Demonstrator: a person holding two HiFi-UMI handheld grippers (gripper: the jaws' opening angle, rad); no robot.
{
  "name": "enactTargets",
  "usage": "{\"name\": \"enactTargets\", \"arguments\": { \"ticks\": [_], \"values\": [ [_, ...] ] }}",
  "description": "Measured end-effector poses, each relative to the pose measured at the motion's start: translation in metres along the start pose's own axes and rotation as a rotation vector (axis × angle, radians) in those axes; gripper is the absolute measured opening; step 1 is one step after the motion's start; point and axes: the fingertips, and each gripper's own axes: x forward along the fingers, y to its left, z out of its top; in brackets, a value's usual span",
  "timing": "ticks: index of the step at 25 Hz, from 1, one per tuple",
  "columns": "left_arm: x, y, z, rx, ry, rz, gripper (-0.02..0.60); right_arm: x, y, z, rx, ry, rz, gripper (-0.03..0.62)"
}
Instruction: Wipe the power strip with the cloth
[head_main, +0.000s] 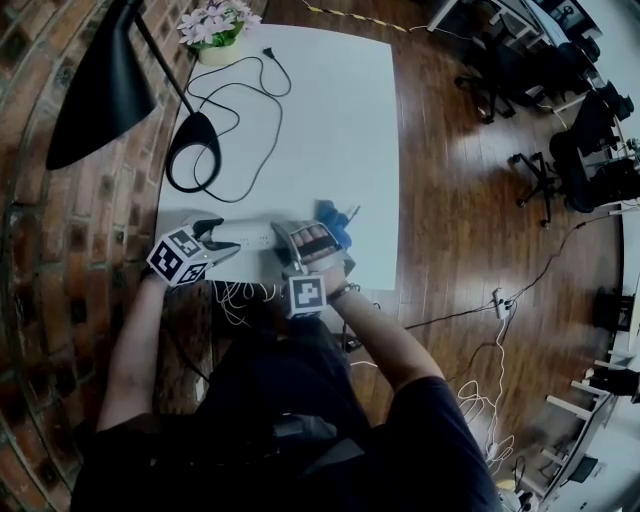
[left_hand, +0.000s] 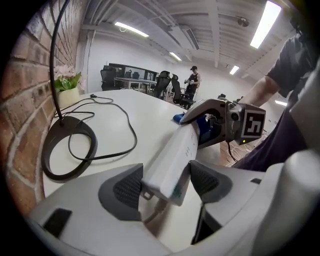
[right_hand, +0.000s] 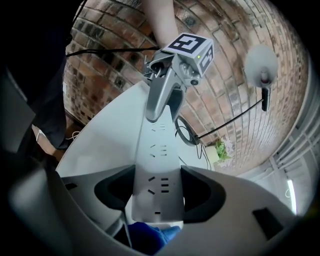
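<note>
The left gripper (left_hand: 167, 182) had clamped the power strip (head_main: 250, 236) at its nine o'clock cord end, probably to steady it near the table's (head_main: 330, 120) six o'clock edge. The right gripper (right_hand: 157, 187) pinched the three o'clock end, with the cloth (right_hand: 150, 235) bunched beneath, likely for rubbing.

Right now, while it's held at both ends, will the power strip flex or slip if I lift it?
Probably stiff: the power strip spans straight between the left tongs and right tongs without sagging. Its smooth plastic casing may slide in a loose grip. The trailing cord could tug.
</note>
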Motion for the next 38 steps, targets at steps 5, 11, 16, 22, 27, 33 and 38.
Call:
{"name": "enactTargets", "arguments": {
  "ticks": [5,11,16,22,27,33,38],
  "values": [
    [0.0,-0.007,-0.002,0.103,-0.015,0.048,0.302,-0.013,0.015,0.0,0.091,-0.065,0.046,0.287],
    [-0.005,-0.019,0.002,0.183,-0.055,0.136,0.303,-0.038,0.007,0.002,0.294,-0.14,0.065,0.288],
    [-0.005,-0.02,-0.003,0.212,-0.047,0.179,0.304,-0.074,-0.04,-0.018,0.95,-0.224,0.024,0.287],
    [-0.005,-0.023,-0.008,0.282,-0.007,0.235,0.302,-0.079,-0.033,-0.106,1.202,0.068,-0.039,0.242],
    [-0.003,-0.027,-0.013,0.366,0.015,0.296,0.286,-0.067,-0.002,-0.128,1.327,0.158,0.019,0.259],
    [-0.001,-0.029,-0.016,0.381,0.025,0.327,0.281,-0.046,0.003,-0.111,1.129,0.191,0.07,0.258],
    [-0.001,-0.025,-0.015,0.349,0.017,0.323,0.278,-0.035,0.006,-0.113,1.274,0.198,0.148,0.172]
  ]
}}
